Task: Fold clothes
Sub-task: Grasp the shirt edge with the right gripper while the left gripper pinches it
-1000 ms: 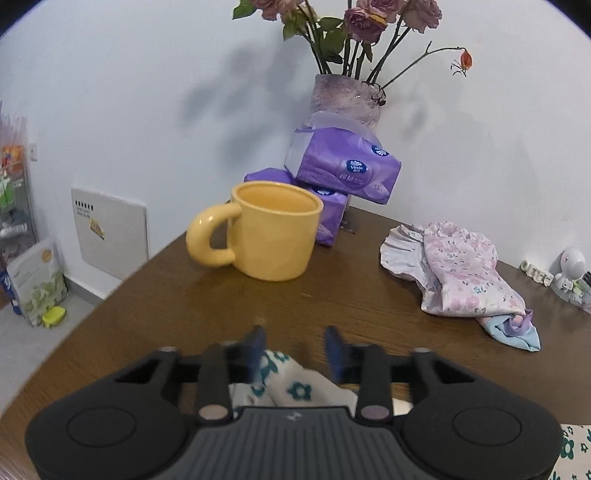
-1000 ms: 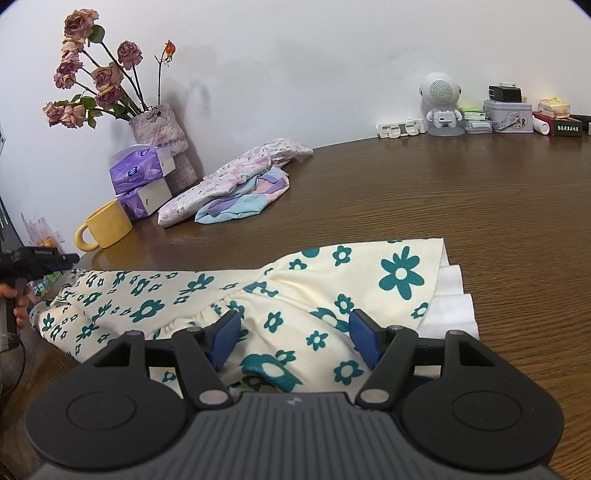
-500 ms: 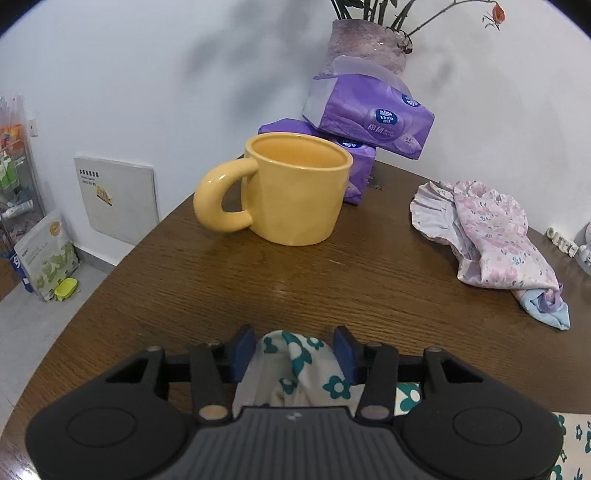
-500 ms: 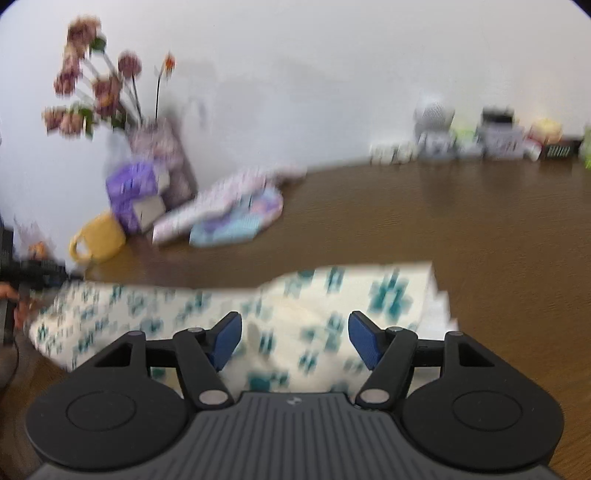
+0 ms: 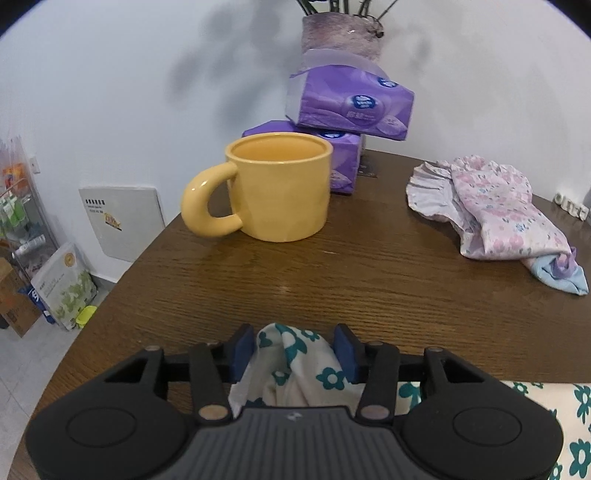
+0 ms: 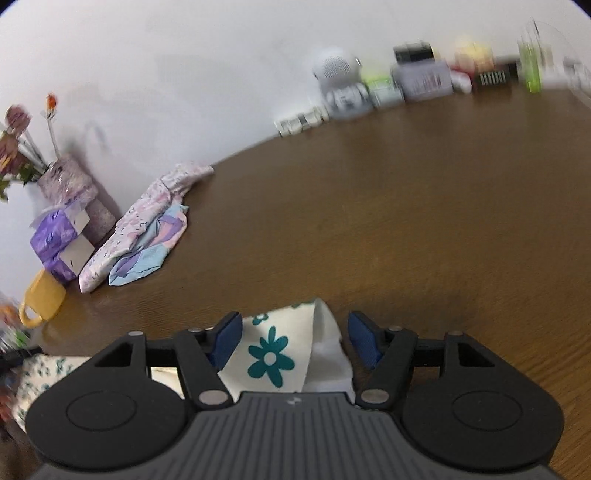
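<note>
A cream garment with teal flowers [image 5: 291, 362] lies on the brown wooden table [image 5: 332, 266]. My left gripper [image 5: 294, 343] is shut on a bunched end of it, both blue pads pressing the cloth, a little short of the yellow mug [image 5: 273, 188]. In the right wrist view the other end of the garment [image 6: 271, 354], with a white lining edge, sits between the jaws of my right gripper [image 6: 295, 332]. Those jaws are closing; the left pad is at the cloth and a gap still shows at the right pad [image 6: 364, 339]. The view is tilted and blurred.
Two purple tissue packs [image 5: 349, 101] and a vase [image 5: 340, 35] stand behind the mug. A pile of pink and blue clothes [image 5: 491, 214] lies at the back right. Small items [image 6: 406, 81] line the wall. The table's rounded edge [image 5: 122, 280] drops to the floor at left.
The left gripper dipped and moved nearer the mug, with more cloth bunched between its pads. The right gripper swung along the garment to its corner, rolled, and its jaws narrowed.
</note>
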{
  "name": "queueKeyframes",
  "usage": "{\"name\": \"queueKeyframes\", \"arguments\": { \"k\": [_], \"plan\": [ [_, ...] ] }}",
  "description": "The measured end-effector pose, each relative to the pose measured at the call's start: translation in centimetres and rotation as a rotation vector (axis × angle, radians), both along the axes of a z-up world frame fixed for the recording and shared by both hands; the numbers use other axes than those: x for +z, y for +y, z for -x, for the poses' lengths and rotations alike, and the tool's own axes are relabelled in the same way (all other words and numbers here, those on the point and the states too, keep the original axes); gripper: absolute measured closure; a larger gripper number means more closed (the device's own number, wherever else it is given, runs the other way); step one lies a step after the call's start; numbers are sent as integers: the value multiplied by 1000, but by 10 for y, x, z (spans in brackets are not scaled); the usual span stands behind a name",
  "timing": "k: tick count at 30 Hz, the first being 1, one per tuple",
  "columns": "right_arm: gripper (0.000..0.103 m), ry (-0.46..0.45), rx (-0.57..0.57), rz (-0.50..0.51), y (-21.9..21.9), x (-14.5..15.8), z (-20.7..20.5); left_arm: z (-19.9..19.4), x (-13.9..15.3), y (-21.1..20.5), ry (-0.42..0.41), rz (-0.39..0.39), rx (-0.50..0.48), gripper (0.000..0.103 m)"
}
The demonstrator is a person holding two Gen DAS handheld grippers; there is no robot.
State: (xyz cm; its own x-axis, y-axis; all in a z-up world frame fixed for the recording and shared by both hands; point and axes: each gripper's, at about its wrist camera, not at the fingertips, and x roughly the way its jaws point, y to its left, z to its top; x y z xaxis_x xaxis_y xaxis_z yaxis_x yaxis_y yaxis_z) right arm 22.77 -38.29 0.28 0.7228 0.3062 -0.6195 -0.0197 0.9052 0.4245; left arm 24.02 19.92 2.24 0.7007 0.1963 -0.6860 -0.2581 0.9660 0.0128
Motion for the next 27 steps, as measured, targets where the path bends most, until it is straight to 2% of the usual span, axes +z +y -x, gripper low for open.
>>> {"name": "queueKeyframes", "arguments": {
  "k": [1,2,3,4,5,6,12,24,27],
  "plan": [
    [47,6,-6,-9,0,-1,0,1,0,-2,-1,-4,1,60],
    [55,13,-11,-19,-1,-2,1,2,0,-3,-4,-4,0,67],
    [70,18,-14,-34,-2,-4,3,4,0,-4,-7,0,2,73],
    [81,24,-14,-46,-3,-5,4,5,1,-5,-11,4,3,85],
    [96,29,-15,-63,-4,-7,5,7,1,-5,-16,18,10,92],
    [99,29,-16,-87,-6,-10,8,9,1,-5,-24,37,24,92],
    [100,-18,-47,-108,-13,-13,22,29,0,5,-59,100,110,94],
    [100,-54,-63,21,1,-12,27,42,-2,4,-85,81,135,93],
    [96,-65,-53,19,2,-10,28,46,-3,12,-122,153,149,87]
  ]
}}
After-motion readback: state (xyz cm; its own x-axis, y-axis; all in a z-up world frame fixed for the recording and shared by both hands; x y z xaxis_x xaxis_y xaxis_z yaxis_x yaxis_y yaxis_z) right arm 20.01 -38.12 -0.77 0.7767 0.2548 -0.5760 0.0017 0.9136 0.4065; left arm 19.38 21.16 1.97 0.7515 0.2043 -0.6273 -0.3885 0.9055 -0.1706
